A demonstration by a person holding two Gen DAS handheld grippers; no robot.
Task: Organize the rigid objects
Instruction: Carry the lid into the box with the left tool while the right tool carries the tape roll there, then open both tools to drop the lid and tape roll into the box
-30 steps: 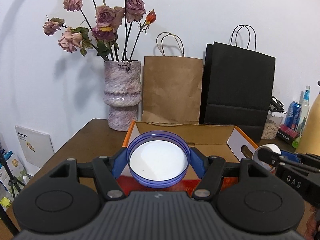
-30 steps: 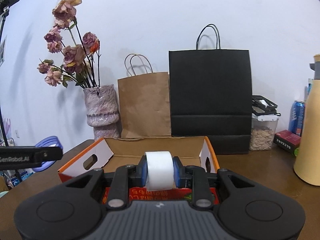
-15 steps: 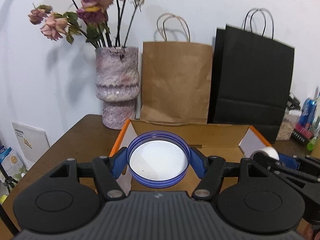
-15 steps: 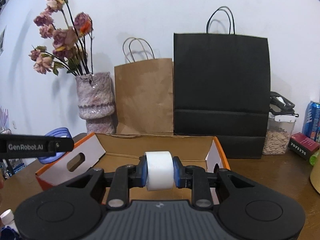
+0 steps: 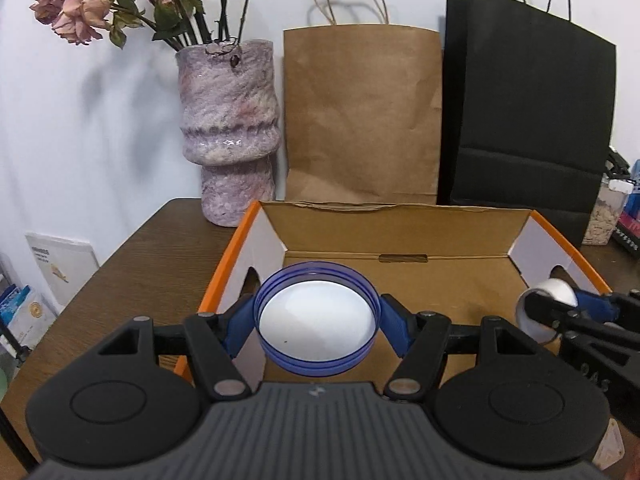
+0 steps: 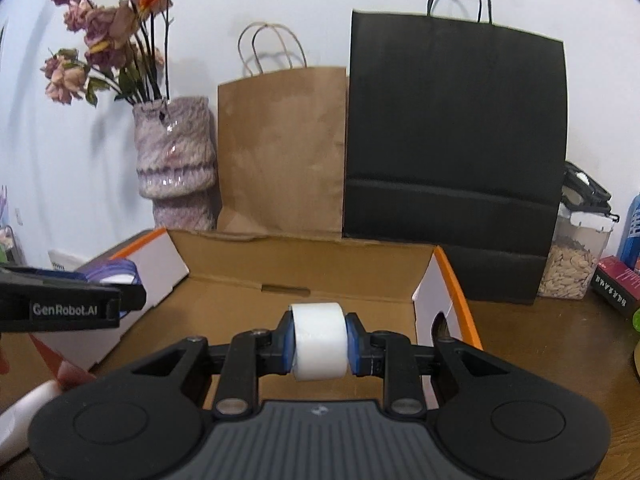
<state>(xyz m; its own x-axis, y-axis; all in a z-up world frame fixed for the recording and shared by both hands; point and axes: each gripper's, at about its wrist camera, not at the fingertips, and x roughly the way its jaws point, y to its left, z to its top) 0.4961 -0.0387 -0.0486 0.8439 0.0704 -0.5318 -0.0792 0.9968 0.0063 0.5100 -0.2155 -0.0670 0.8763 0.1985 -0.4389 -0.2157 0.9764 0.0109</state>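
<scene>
A blue-rimmed lid [image 5: 317, 317] sits clamped in the left tool [image 5: 318, 322], held over the left end of the open cardboard box [image 5: 400, 268]. A white tape roll [image 6: 319, 341] is pinched in the right tool [image 6: 320, 343] over the box's right part. The box rests on the bench [image 5: 152, 264], in front of a vase [image 5: 232, 128] and paper bags [image 5: 362, 116].

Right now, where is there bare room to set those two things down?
The cardboard box floor looks bare from its left wall to its right wall, under the blue lid and white roll. Bare tabletop lies left of the box. Behind it, vase, brown bag and black bag crowd the wall.
</scene>
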